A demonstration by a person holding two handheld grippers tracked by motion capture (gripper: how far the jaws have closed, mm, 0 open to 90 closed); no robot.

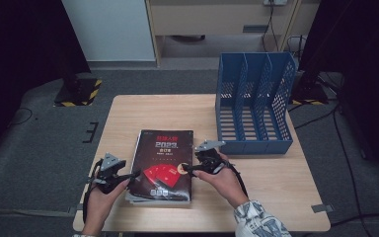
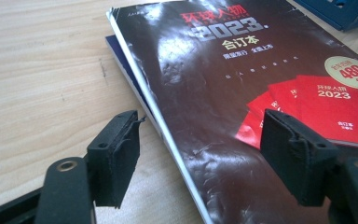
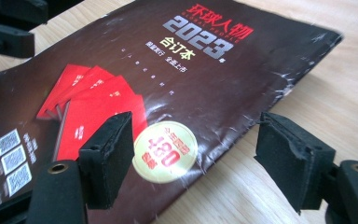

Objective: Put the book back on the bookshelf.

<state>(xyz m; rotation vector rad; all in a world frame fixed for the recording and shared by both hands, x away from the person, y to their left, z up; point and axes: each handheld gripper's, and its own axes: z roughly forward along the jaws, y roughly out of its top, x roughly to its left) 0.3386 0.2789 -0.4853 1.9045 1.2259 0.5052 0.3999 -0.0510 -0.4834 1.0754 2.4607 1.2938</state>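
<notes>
A dark glossy book (image 1: 163,163) with red cards and "2023" on its cover lies flat on the wooden table (image 1: 143,108), on top of another book whose blue edge (image 2: 121,60) sticks out at its left. My left gripper (image 1: 133,175) is open at the book's left edge. In the left gripper view the cover (image 2: 242,93) edge runs between the spread jaws (image 2: 200,154), and neither pad presses on it. My right gripper (image 1: 187,170) is open at the book's right edge. Its jaws (image 3: 196,158) straddle the cover's (image 3: 182,79) edge near the round yellow sticker without touching it.
A blue three-slot file rack (image 1: 254,98) stands upright on the table's back right, just beyond the right gripper. Bare tabletop lies left of and behind the books. The other gripper's black jaws (image 3: 9,28) show at the far side of the book.
</notes>
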